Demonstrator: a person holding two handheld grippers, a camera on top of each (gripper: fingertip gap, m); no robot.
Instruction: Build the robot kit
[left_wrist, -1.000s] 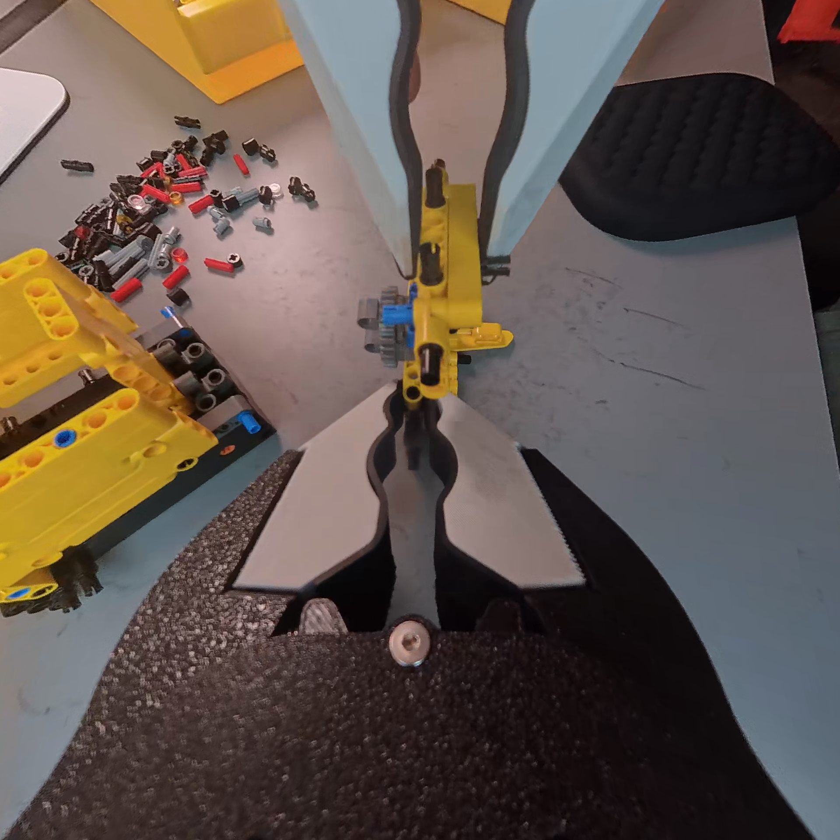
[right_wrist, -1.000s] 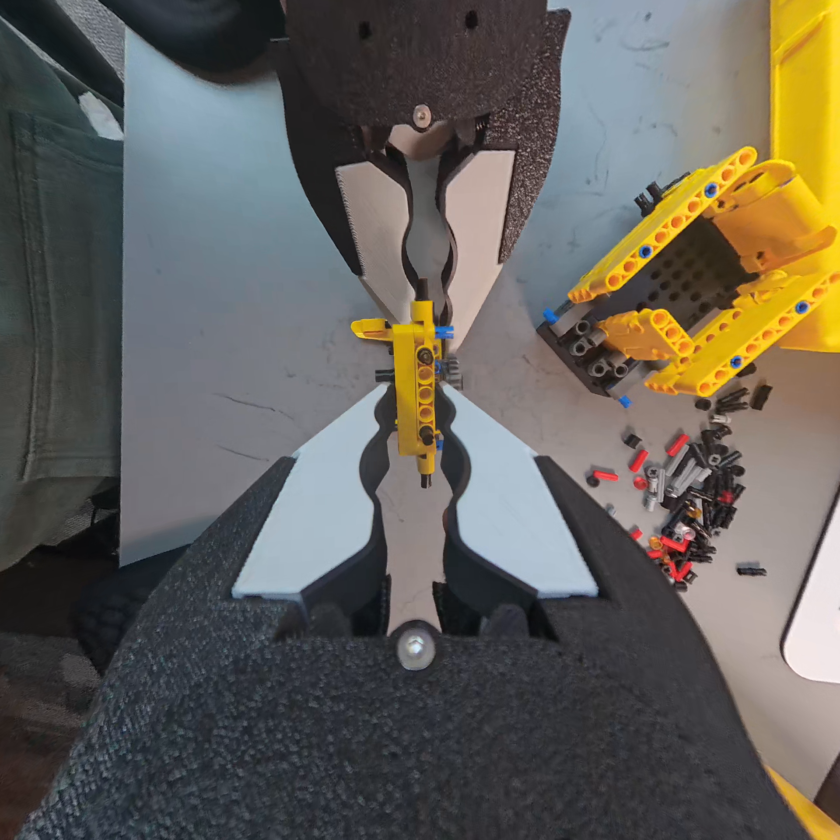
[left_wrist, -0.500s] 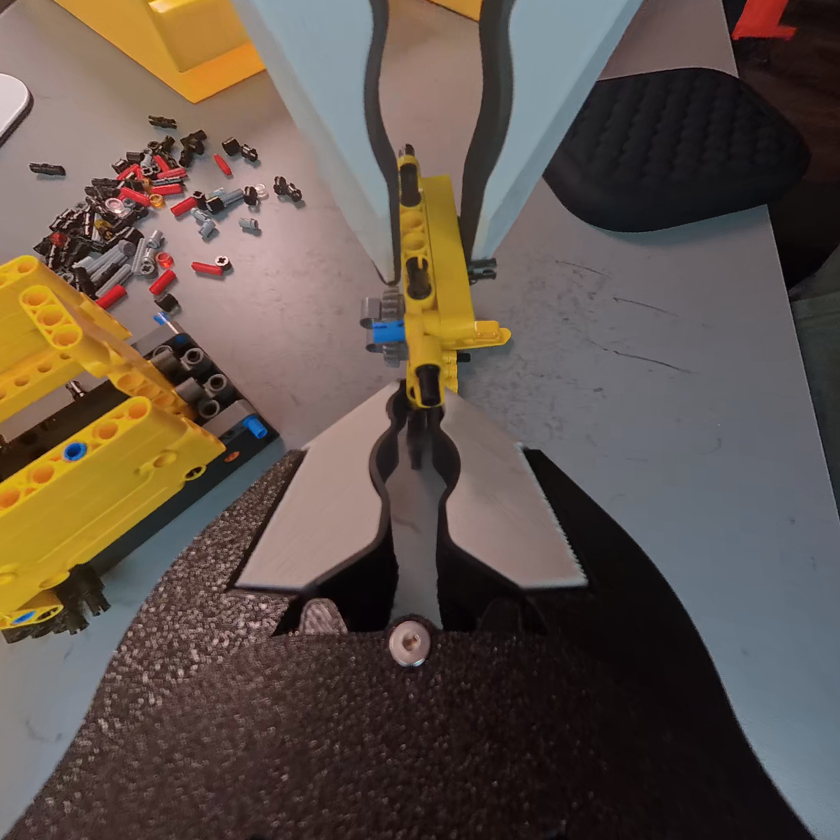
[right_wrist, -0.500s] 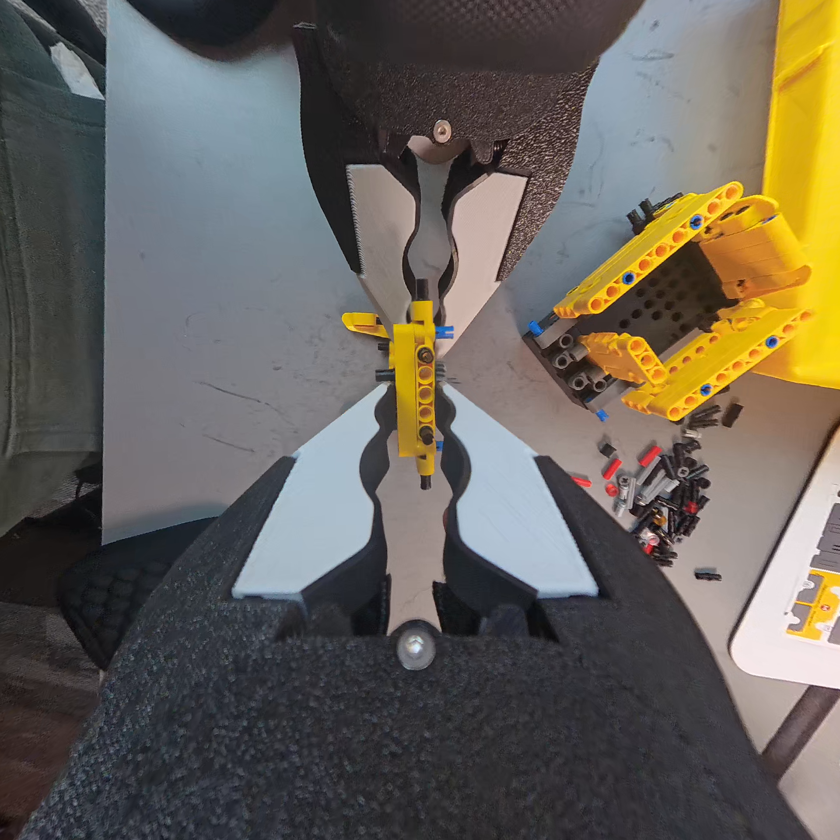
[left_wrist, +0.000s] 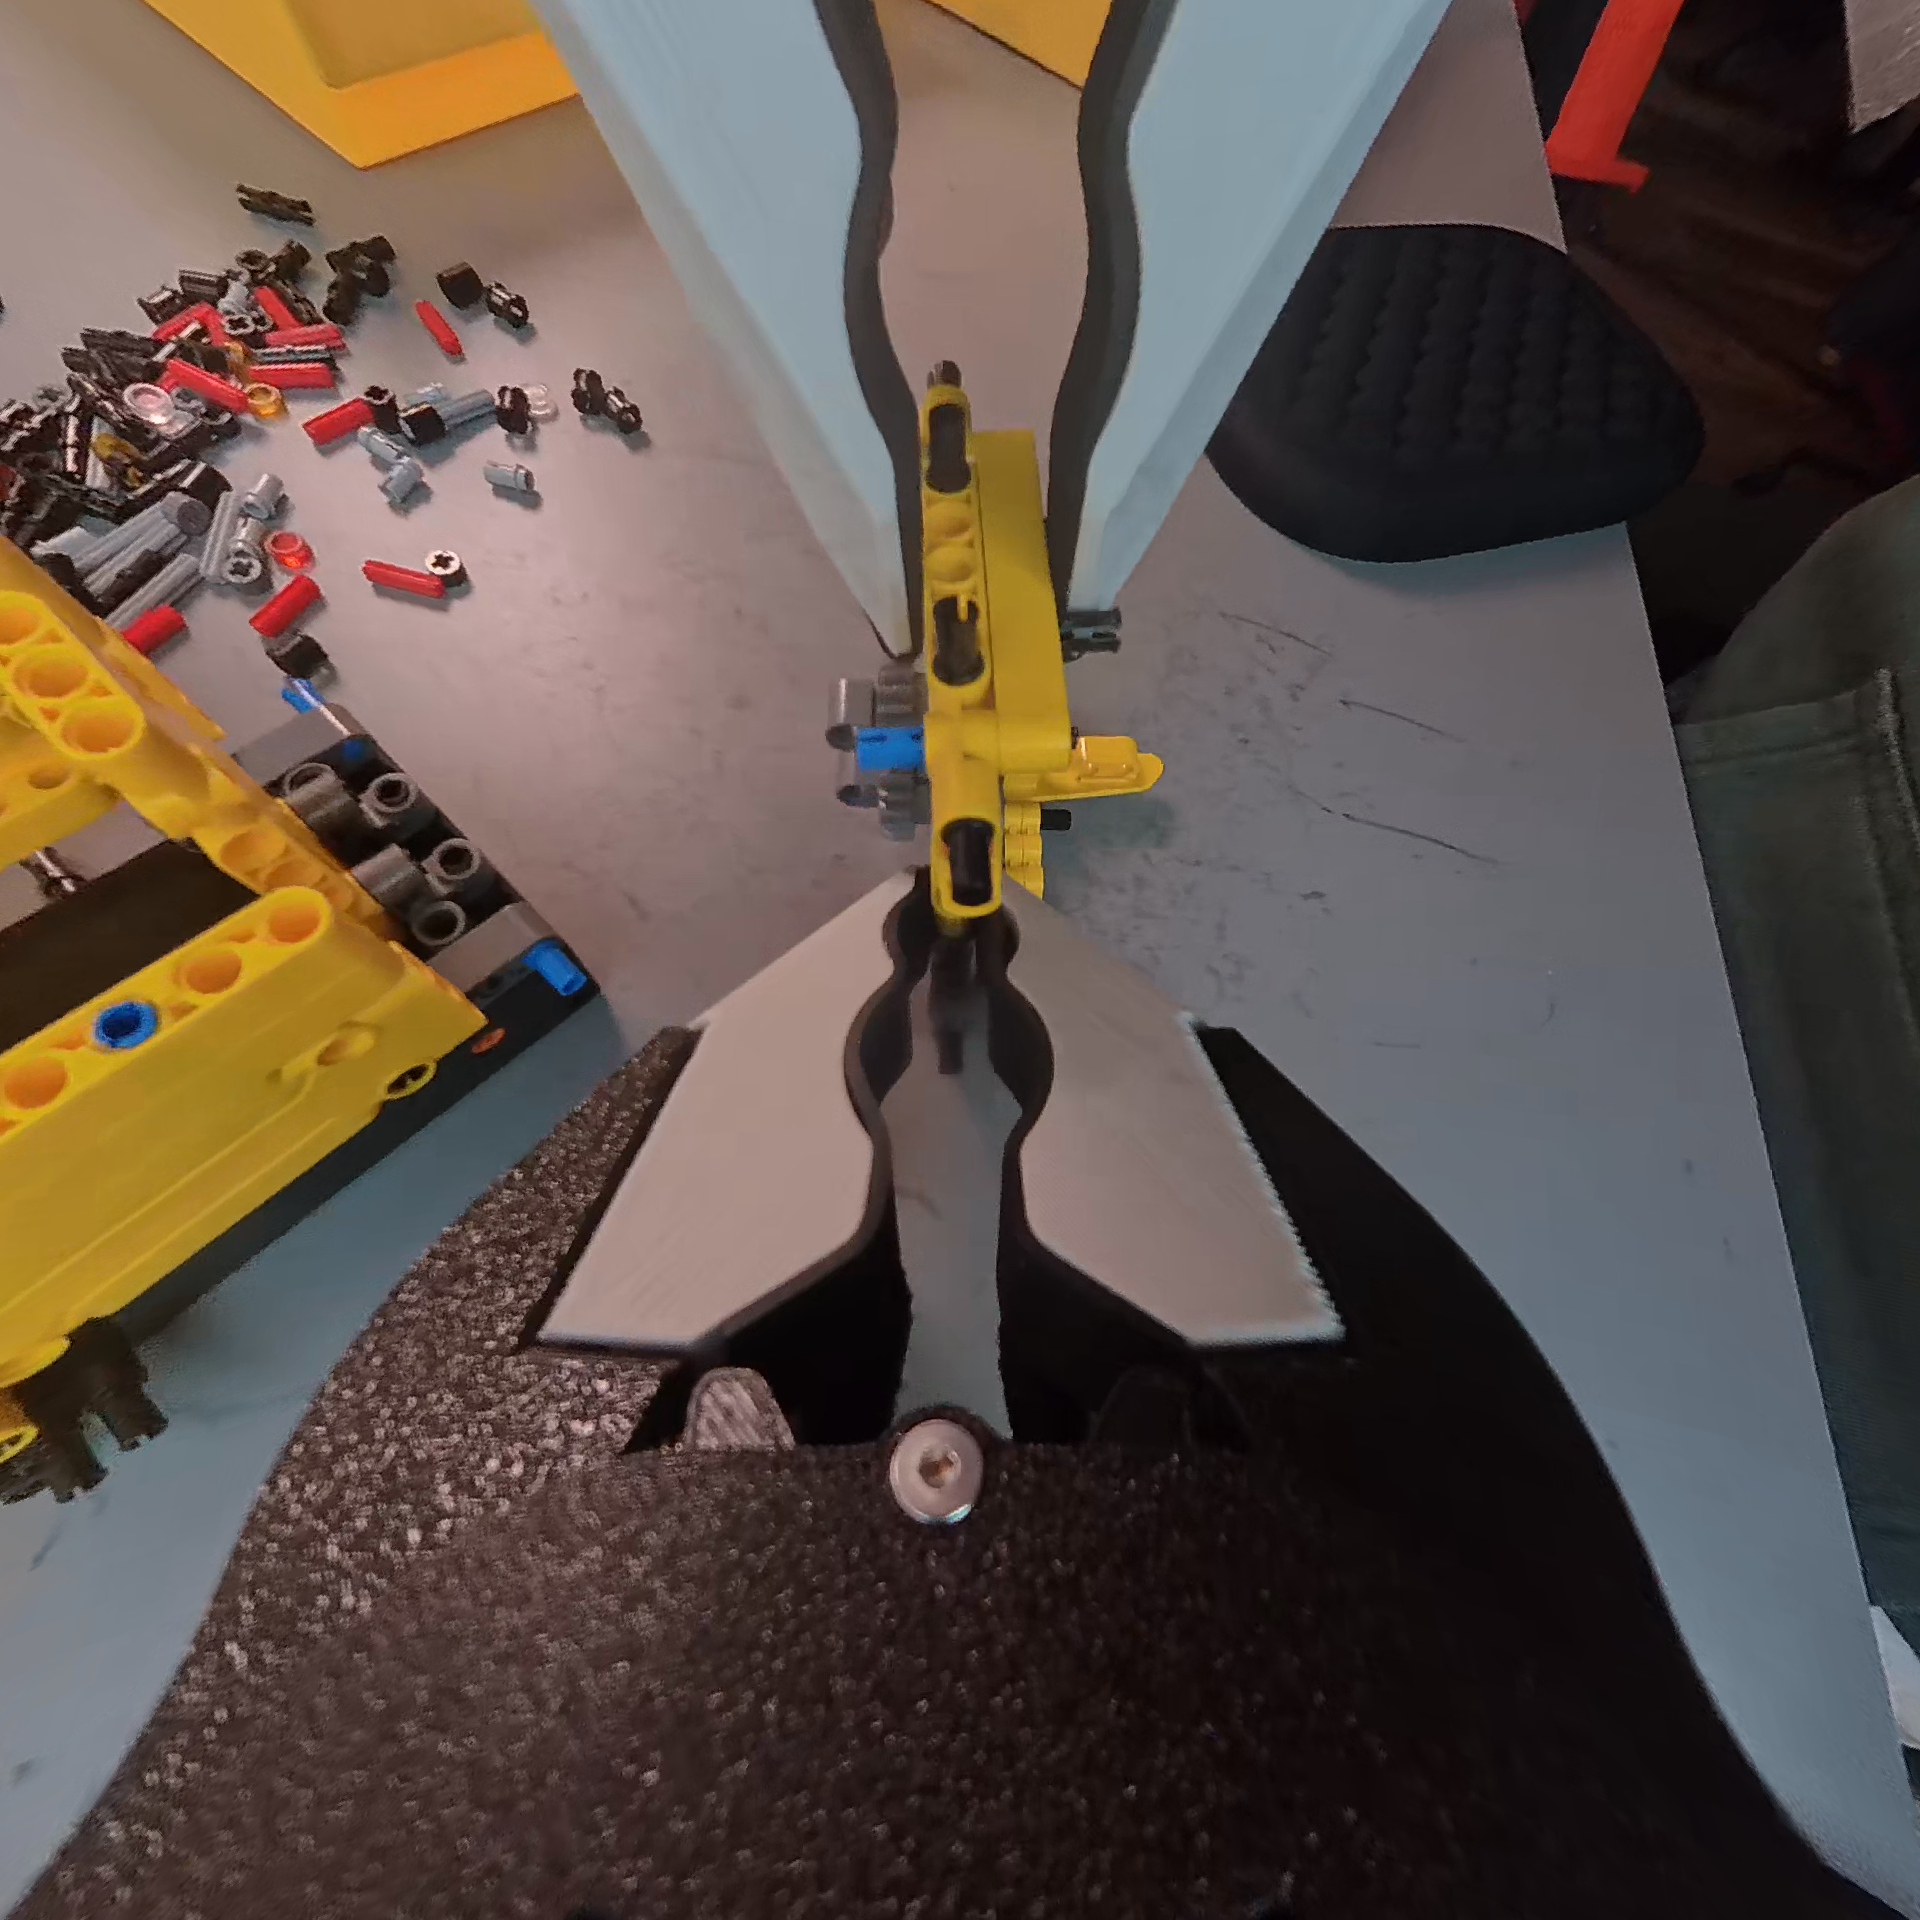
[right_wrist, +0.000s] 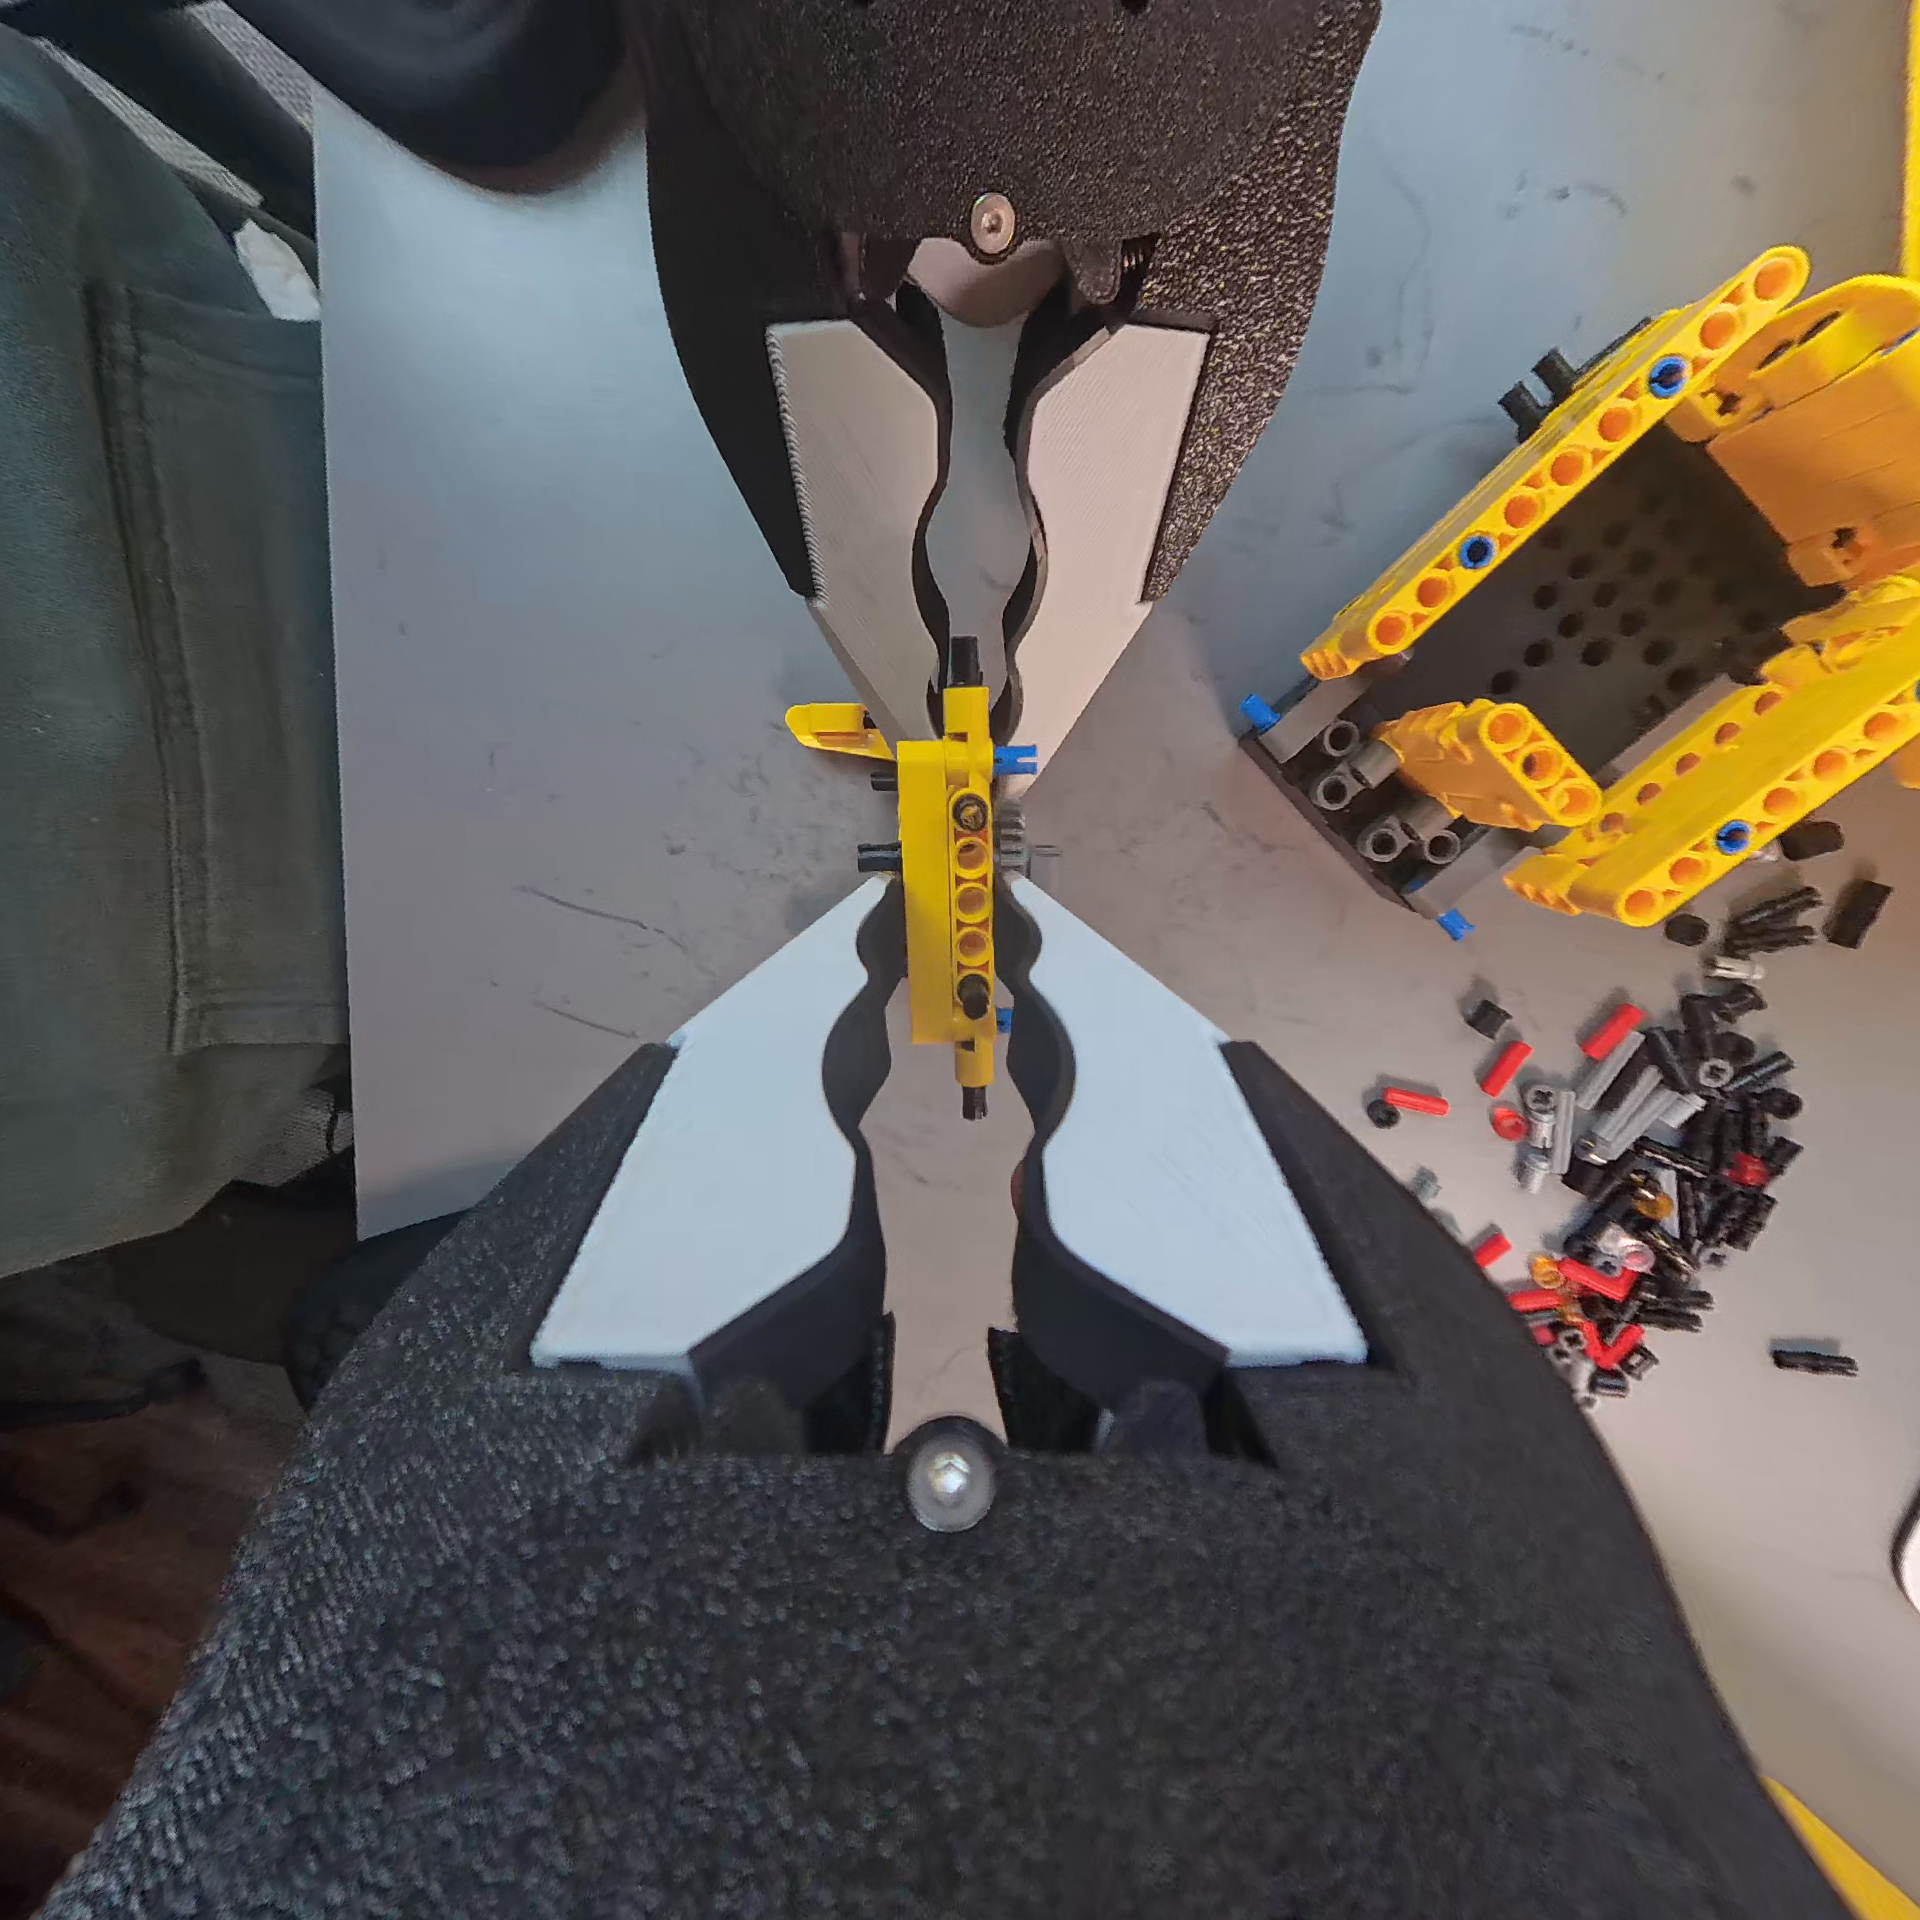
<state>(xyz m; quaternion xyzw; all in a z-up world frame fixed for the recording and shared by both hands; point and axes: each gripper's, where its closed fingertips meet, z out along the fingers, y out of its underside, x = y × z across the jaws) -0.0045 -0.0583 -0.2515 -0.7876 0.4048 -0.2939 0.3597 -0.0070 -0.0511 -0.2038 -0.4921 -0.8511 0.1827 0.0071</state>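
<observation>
The left tongs (left_wrist: 961, 904) are pinched nearly shut on one end of a small yellow beam assembly (left_wrist: 977, 665), their grey tips closed on the black pin that sticks out of it. Facing them head-on, the right tongs (right_wrist: 951, 935) are closed around the opposite end, the pale blue fingers (right_wrist: 748, 1153) flanking the holed beam along its length. The piece hangs between the two above the counter (left_wrist: 1351, 935), not resting on it. It carries a blue pin, a dark gear and a little yellow tab on its sides. Gripped at both ends like this, it seems steadied against twisting, as one would hold a piece to press or pull something on it, though that is my guess.

Off to one side sits a larger yellow and black model (right_wrist: 1621, 623), open-framed and lying on the counter. Near it is a loose scatter of small parts (right_wrist: 1642, 1174), red, black and grey pins and connectors. A yellow bin (left_wrist: 416, 94) stands beyond them at the far edge. The counter is pale grey, scuffed and scratched. Past its edge are a black textured seat (left_wrist: 1455, 395) and a fold of grey-green cloth (right_wrist: 156, 675).
</observation>
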